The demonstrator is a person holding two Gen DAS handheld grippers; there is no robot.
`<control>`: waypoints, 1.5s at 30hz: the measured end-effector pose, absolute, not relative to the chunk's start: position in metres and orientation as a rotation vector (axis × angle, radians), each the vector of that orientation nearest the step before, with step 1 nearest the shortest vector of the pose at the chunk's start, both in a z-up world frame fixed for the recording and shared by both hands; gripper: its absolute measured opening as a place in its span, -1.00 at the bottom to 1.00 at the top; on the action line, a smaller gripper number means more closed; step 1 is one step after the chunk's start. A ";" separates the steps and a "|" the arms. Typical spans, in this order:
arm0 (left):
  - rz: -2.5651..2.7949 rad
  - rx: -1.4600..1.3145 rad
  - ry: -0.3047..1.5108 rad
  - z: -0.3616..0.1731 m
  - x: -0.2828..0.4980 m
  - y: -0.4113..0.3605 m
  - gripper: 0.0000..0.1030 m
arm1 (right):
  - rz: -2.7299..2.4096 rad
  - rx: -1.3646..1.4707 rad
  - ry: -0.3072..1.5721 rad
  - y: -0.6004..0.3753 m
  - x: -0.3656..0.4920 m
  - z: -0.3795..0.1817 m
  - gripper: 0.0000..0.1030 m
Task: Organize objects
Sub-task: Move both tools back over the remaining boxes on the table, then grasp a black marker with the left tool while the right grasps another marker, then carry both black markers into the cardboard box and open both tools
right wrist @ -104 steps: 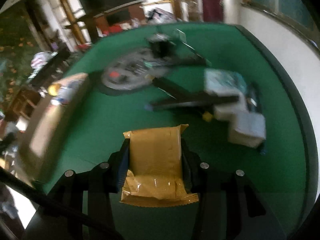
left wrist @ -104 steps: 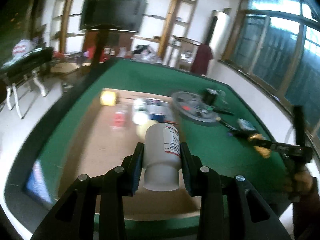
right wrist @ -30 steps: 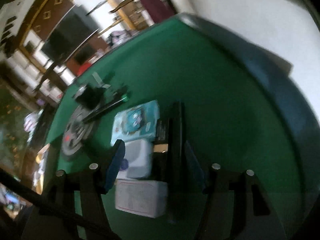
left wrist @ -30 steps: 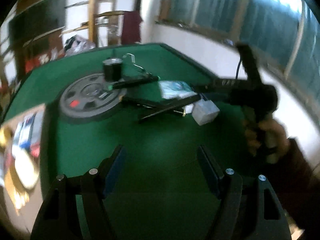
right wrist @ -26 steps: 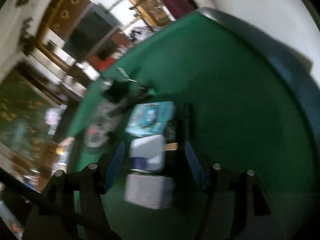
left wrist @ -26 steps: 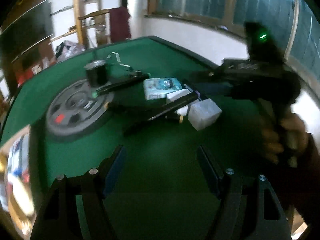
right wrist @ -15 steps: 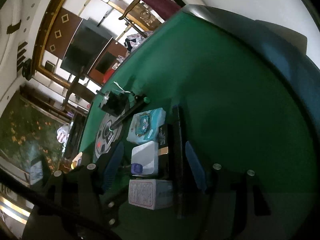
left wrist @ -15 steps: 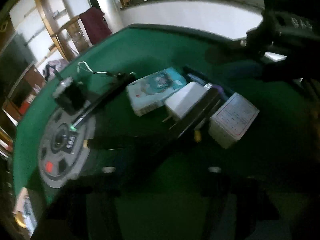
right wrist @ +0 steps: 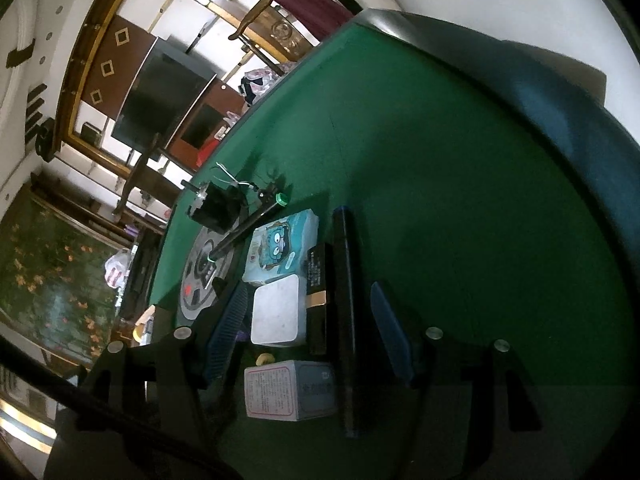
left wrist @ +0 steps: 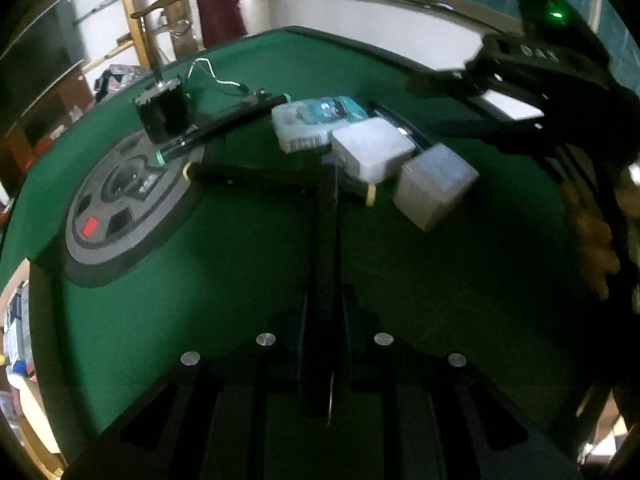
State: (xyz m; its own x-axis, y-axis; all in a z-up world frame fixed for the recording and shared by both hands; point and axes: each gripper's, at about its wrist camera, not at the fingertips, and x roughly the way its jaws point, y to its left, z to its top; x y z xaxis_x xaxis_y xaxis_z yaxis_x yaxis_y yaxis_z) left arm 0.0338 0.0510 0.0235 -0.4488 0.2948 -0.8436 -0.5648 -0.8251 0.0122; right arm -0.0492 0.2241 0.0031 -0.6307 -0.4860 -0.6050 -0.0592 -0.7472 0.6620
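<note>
In the left wrist view my left gripper [left wrist: 324,304] points down at the green table [left wrist: 240,300]. Its jaws are closing tight on the near end of a thin black stick [left wrist: 328,232], whose far end runs under a white charger block [left wrist: 372,152]. My right gripper [right wrist: 310,292] hovers open over the same pile. The white charger block [right wrist: 276,316], a black box with a gold band [right wrist: 318,280] and a long black bar [right wrist: 346,300] lie between its blue pads [right wrist: 228,320], untouched. A grey carton [right wrist: 288,390] lies nearest the camera.
A teal tissue pack [left wrist: 316,120], a green-ringed pen [left wrist: 224,124], a second yellow-tipped stick [left wrist: 248,174], a black cylinder [left wrist: 162,114] and a grey weight plate [left wrist: 120,208] lie beyond. A cardboard box [left wrist: 16,320] sits far left. A hand [left wrist: 592,240] holds the right gripper [left wrist: 428,106].
My left gripper dropped toward the pile, and its jaws went from wide open to shut on the black stick. The right gripper stayed over the pile and rolled a little.
</note>
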 end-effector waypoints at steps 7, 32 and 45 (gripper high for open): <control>2.334 -1.238 0.265 0.024 0.026 0.049 -0.78 | -2.572 1.168 -0.841 0.220 -0.044 0.012 0.23; 2.490 -1.034 -0.459 0.069 0.126 -0.186 -0.77 | -2.420 1.476 0.278 0.020 -0.111 -0.002 -0.18; 2.645 -0.992 -0.582 0.068 0.149 -0.246 -0.77 | -2.400 1.369 -0.181 0.060 -0.056 0.013 -0.77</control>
